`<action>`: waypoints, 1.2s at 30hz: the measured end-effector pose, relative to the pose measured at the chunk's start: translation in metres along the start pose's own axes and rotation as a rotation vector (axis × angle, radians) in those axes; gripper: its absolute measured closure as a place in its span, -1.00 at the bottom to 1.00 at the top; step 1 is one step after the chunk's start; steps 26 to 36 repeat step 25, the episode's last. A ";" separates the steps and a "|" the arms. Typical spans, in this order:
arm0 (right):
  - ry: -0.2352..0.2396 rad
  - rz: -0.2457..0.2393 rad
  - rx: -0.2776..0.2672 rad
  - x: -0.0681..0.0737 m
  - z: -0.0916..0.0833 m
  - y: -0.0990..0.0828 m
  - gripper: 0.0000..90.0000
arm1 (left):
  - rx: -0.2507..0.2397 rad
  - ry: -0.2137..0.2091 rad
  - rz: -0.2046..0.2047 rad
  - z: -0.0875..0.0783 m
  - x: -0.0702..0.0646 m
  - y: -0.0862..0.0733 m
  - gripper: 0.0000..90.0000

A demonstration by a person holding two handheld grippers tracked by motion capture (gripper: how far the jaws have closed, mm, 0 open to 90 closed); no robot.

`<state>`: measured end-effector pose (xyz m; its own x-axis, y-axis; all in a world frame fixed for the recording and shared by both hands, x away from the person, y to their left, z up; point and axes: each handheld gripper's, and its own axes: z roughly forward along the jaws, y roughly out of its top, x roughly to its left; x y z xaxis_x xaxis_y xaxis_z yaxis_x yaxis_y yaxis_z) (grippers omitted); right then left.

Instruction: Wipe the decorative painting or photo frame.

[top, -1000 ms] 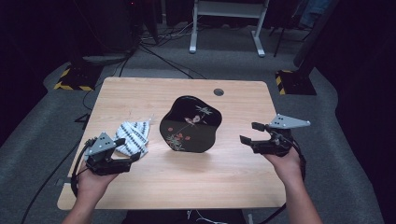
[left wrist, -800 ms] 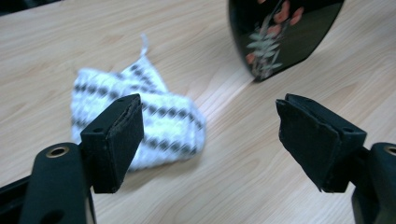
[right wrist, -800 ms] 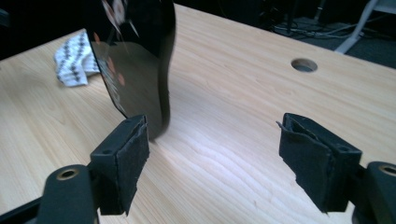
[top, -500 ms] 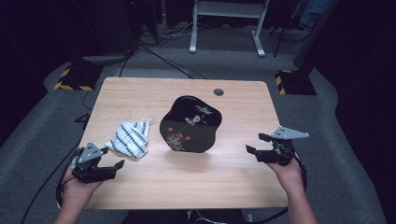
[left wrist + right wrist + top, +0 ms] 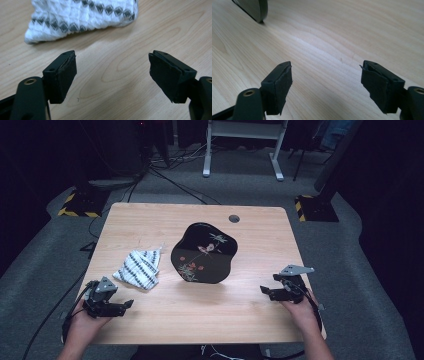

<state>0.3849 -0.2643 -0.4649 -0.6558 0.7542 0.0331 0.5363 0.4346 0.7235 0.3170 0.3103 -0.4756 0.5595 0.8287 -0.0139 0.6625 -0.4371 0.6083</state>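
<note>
A black lacquer tray (image 5: 204,253) with a flower pattern lies in the middle of the wooden table (image 5: 250,310). To its left rests a crumpled white cloth (image 5: 139,268) with dark zigzag stripes, also at the top of the left gripper view as cloth (image 5: 82,17). My left gripper (image 5: 126,305) sits near the front left corner, open and empty, just short of the cloth; its jaws (image 5: 112,72) stand wide apart over bare wood. My right gripper (image 5: 264,291) rests at the front right, open and empty (image 5: 325,85). The tray's edge (image 5: 254,8) shows far off in the right gripper view.
A round cable hole (image 5: 234,218) is at the table's back edge. Behind the table stand a white frame (image 5: 240,145) and cables on grey carpet. Yellow-black striped blocks (image 5: 77,210) flank the back corners.
Both hands have drawn back toward the front edge. The left gripper has moved away from the cloth, which now lies free on the table. The right gripper slid back and slightly left.
</note>
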 end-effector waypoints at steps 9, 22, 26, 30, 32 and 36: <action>-0.019 0.022 0.124 0.001 0.016 -0.005 -0.45 | 0.053 -0.026 -0.014 0.009 0.004 -0.005 -0.52; -0.032 0.016 0.135 0.005 0.024 -0.012 -0.52 | 0.052 -0.035 -0.016 0.010 0.003 -0.005 -0.53; -0.051 -0.003 0.121 0.008 0.026 -0.014 -0.57 | 0.038 -0.041 -0.024 0.009 0.005 -0.006 -0.53; -0.051 -0.003 0.121 0.008 0.026 -0.014 -0.57 | 0.038 -0.041 -0.024 0.009 0.005 -0.006 -0.53; -0.051 -0.003 0.121 0.008 0.026 -0.014 -0.57 | 0.038 -0.041 -0.024 0.009 0.005 -0.006 -0.53; -0.051 -0.003 0.121 0.008 0.026 -0.014 -0.57 | 0.038 -0.041 -0.024 0.009 0.005 -0.006 -0.53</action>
